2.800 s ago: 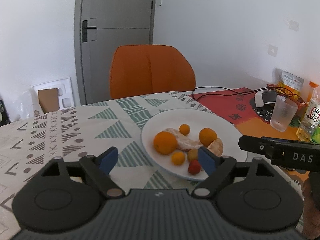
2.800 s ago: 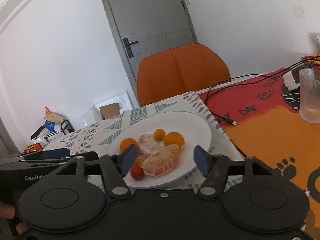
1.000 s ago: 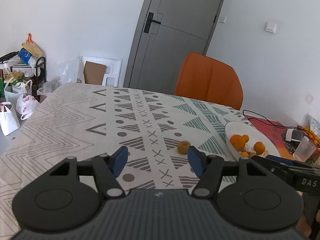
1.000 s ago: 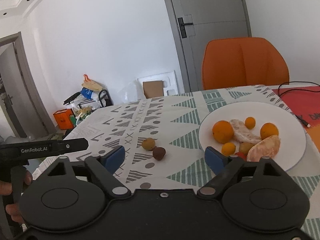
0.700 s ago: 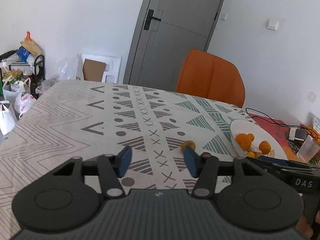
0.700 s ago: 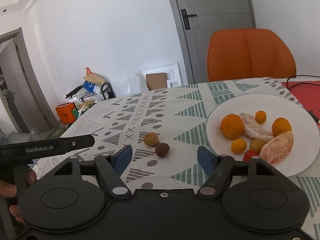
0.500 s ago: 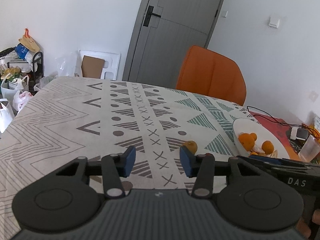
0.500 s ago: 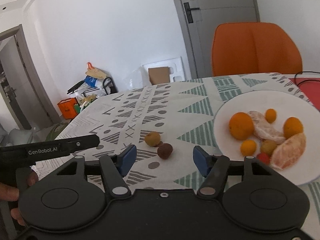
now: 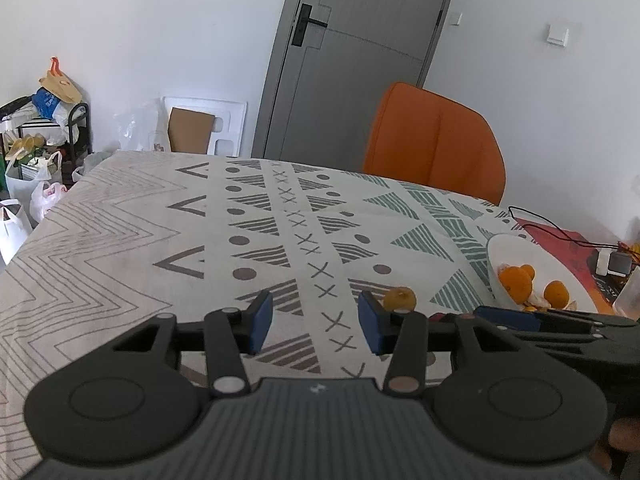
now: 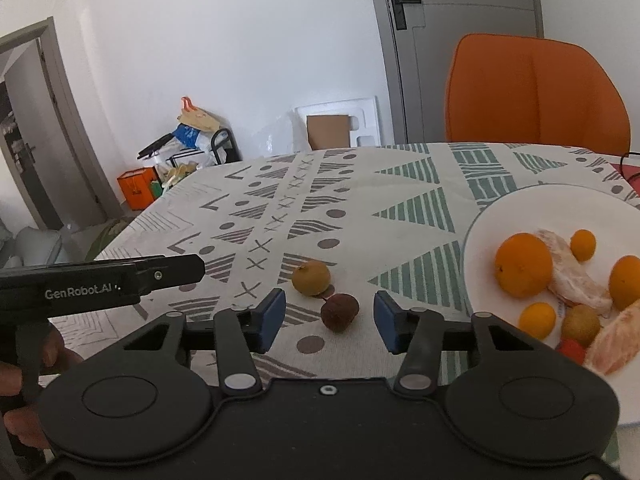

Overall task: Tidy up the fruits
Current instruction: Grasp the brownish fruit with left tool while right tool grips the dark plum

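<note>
A white plate (image 10: 560,208) at the right holds oranges (image 10: 523,264), peeled mandarin pieces and small fruits. Two loose fruits lie on the patterned tablecloth to its left: a yellow-brown one (image 10: 311,277) and a dark brown one (image 10: 339,312). My right gripper (image 10: 330,322) is open and empty, with the dark brown fruit in line between its fingertips. My left gripper (image 9: 316,322) is open and empty, low over the cloth; the yellow-brown fruit (image 9: 399,299) sits just beyond its right fingertip. The plate also shows in the left wrist view (image 9: 504,248).
An orange chair (image 10: 536,96) stands behind the table. A red mat with cables and a charger (image 9: 580,248) lies right of the plate. Bags and boxes (image 9: 36,160) clutter the floor beyond the table's left edge.
Both grippers have swung left from the plate to the two loose fruits on the cloth. Both have narrowed their jaws somewhat. The right gripper has come closer to the dark brown fruit.
</note>
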Motion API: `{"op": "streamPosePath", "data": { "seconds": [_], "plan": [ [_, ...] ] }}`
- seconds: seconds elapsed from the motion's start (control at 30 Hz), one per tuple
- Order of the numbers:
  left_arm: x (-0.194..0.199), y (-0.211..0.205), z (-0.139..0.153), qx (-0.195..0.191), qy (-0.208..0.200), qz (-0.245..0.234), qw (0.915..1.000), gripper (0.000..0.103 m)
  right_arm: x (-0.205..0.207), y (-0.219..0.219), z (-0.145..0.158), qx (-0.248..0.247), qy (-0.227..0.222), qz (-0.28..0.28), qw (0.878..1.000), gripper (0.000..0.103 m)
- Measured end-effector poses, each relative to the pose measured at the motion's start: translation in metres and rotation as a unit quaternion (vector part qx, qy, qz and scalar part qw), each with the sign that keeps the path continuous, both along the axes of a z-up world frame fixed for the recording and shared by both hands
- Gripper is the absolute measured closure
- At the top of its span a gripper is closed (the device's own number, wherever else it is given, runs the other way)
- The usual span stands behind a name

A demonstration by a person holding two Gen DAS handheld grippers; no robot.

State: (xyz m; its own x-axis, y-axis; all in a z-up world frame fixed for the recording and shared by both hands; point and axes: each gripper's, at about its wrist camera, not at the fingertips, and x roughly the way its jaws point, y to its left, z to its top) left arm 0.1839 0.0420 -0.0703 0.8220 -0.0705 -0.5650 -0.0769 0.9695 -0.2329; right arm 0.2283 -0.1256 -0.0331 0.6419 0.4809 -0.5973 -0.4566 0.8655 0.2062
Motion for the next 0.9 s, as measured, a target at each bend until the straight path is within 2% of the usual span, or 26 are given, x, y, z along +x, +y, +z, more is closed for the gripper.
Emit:
{"op": "streamPosePath", "data": {
  "seconds": [0.1,0.17,0.2,0.23,0.37,0.63,0.9],
  "plan": [
    [0.003,-0.001,-0.002,0.002,0.001,-0.001,1.0000,0.057,0.005,0.002,-0.005,0.000,0.001,0.001,1.000,0.058],
    [0.004,-0.004,-0.004,0.009,0.003,-0.006,0.9999,0.057,0.007,0.002,-0.012,0.003,0.002,0.003,1.000,0.069],
    [0.005,-0.006,-0.004,0.015,0.005,-0.010,0.9998,0.057,0.010,0.003,-0.016,0.003,0.008,0.002,1.000,0.082],
    [0.006,-0.008,-0.004,0.021,0.006,-0.012,0.9997,0.057,0.011,0.003,-0.019,0.002,0.013,0.001,1.000,0.085],
    [0.015,-0.012,-0.007,0.024,0.010,-0.014,0.9996,0.057,0.007,-0.004,-0.016,0.003,-0.004,-0.004,1.000,0.085],
    [0.034,-0.036,-0.012,0.038,0.012,-0.041,0.9983,0.057,0.005,-0.021,-0.007,0.034,-0.002,-0.012,0.999,0.085],
    [0.047,-0.051,-0.020,0.034,0.022,-0.063,0.9972,0.057,0.009,-0.036,0.002,0.046,-0.008,-0.034,0.998,0.085]
  ]
}}
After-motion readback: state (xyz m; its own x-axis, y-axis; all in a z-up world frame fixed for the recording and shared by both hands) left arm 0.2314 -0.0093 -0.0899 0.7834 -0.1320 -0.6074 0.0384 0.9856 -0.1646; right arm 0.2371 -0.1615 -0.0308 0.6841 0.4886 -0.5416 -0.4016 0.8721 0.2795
